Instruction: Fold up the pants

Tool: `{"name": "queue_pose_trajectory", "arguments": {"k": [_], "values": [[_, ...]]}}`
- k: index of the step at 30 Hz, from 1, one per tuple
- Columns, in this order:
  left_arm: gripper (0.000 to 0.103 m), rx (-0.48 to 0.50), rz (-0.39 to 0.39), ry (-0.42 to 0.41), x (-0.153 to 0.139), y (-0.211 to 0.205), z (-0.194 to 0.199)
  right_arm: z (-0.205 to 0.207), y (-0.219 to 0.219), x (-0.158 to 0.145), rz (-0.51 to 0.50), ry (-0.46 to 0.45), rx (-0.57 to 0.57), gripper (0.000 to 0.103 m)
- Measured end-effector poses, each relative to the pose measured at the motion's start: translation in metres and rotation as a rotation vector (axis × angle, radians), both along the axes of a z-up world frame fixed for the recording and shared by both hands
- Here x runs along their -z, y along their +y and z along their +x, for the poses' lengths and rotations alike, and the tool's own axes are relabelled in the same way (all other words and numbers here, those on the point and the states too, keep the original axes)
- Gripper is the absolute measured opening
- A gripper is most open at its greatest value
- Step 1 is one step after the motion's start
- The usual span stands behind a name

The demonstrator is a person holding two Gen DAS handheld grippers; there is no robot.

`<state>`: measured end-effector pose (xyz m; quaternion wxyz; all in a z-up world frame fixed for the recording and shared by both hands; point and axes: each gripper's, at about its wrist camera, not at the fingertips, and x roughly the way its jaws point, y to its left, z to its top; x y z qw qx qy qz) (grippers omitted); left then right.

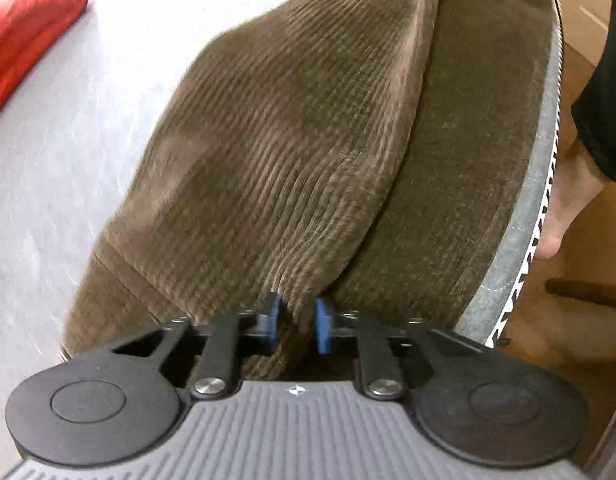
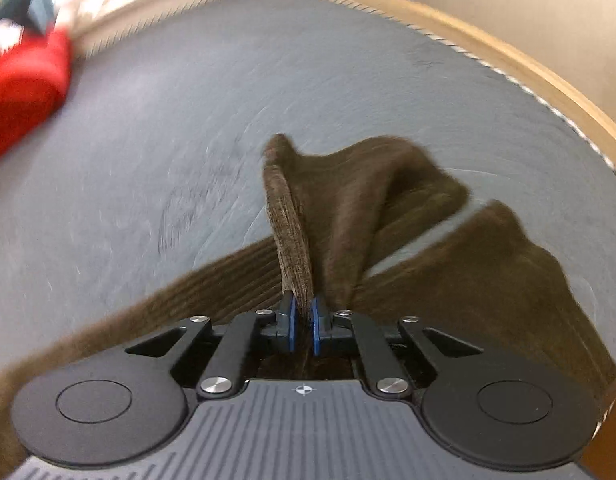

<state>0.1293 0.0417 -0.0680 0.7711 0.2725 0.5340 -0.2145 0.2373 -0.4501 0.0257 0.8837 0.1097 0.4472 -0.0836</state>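
Note:
The brown corduroy pants (image 1: 292, 152) lie on a grey table (image 1: 68, 160), reaching to its right edge. My left gripper (image 1: 298, 326) is shut on a fold of the pants near a hem, the cloth pinched between its blue pads (image 1: 273, 320). In the right wrist view the pants (image 2: 448, 264) spread low and to the right on the table (image 2: 228, 100). My right gripper (image 2: 302, 326) is shut on a raised edge of the pants, which stands up between the fingers.
A red garment (image 1: 24, 36) lies at the table's far left; it also shows in the right wrist view (image 2: 24, 88). The table's right edge (image 1: 548, 184) is close to the pants, with a person's hand (image 1: 568, 208) beside it. A wooden rim (image 2: 528, 68) bounds the far side.

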Motion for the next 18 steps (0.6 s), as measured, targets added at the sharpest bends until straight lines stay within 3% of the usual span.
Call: {"name": "queue_pose_trajectory", "arguments": {"k": [7, 9, 13, 15, 18], "values": [[0.012, 0.09, -0.076, -0.064, -0.044, 0.008, -0.031, -0.093, -0.047, -0.049, 0.157, -0.122, 0.18, 0.007], [0.012, 0.128, -0.077, -0.035, -0.044, 0.014, -0.04, -0.124, -0.059, -0.038, 0.178, -0.061, 0.225, 0.007], [0.012, 0.201, -0.01, 0.064, -0.023, 0.003, -0.052, -0.154, -0.092, 0.027, 0.324, 0.228, 0.326, 0.012], [0.014, 0.251, -0.018, 0.096, -0.02, -0.004, -0.056, -0.159, -0.106, 0.034, 0.344, 0.192, 0.378, 0.014], [0.024, 0.256, -0.114, 0.073, -0.037, -0.008, -0.051, -0.156, -0.125, 0.032, 0.393, 0.086, 0.438, 0.035]]}}
